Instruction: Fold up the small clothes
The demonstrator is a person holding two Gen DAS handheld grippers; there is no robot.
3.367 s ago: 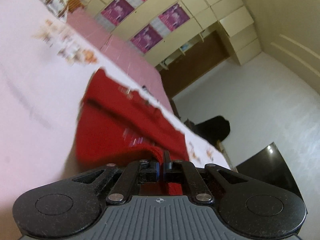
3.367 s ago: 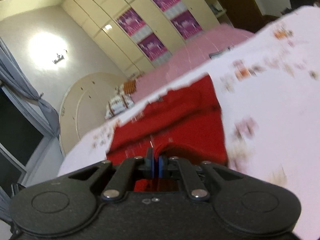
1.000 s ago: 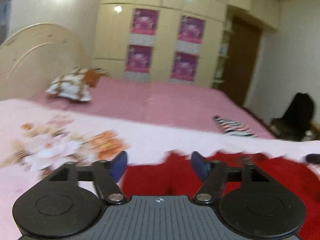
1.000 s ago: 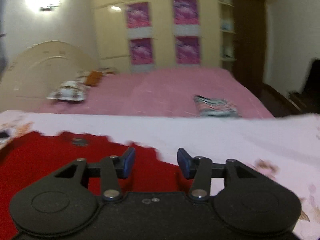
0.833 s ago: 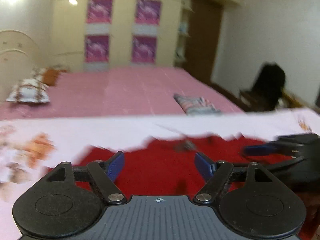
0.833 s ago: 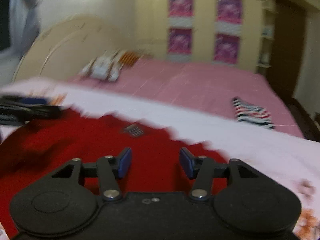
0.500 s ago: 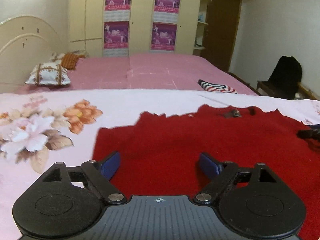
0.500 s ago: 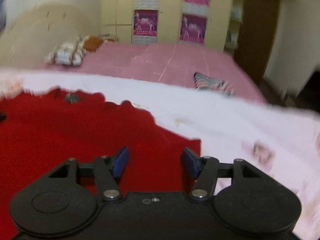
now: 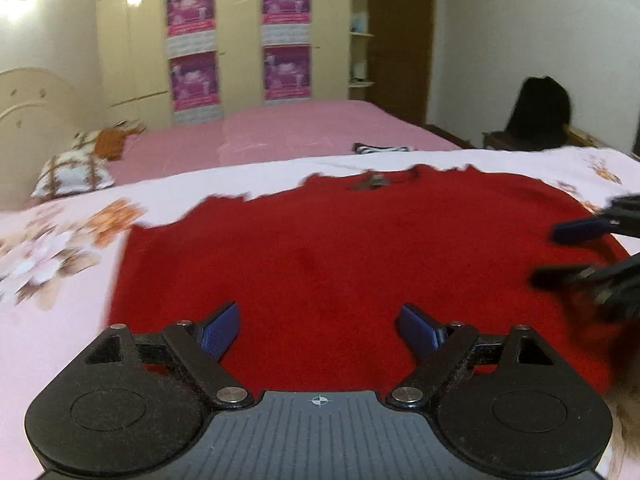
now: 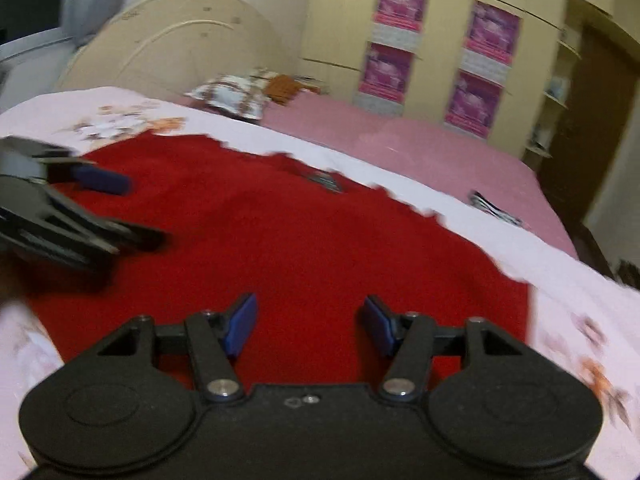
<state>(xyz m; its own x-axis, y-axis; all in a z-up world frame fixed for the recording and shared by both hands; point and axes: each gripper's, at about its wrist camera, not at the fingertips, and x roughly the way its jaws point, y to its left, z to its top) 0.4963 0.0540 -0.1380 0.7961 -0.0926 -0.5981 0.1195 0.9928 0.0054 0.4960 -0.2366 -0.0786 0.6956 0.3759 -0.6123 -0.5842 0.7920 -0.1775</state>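
Note:
A red garment [image 9: 340, 252] lies spread flat on a pale floral sheet [image 9: 60, 248]; it also shows in the right wrist view [image 10: 288, 248]. My left gripper [image 9: 320, 326] is open and empty, low over the garment's near edge. My right gripper [image 10: 310, 320] is open and empty over the garment's near right part. Each gripper shows in the other's view: the right one at the right edge [image 9: 560, 254], the left one at the left edge [image 10: 132, 210]. A small dark tag [image 9: 374, 180] sits at the garment's far edge.
Beyond the sheet lies a pink bedspread [image 9: 280, 128] with a patterned pillow [image 9: 70, 172] and a striped folded cloth [image 9: 384, 147]. A wardrobe with purple posters [image 9: 240, 40] stands behind. A dark bag on a chair [image 9: 538, 120] is at the right.
Both grippers held the garment's folded edge 3.4 s ago and have since let go and opened. Over the last second they swung sideways and lowered over the flat garment.

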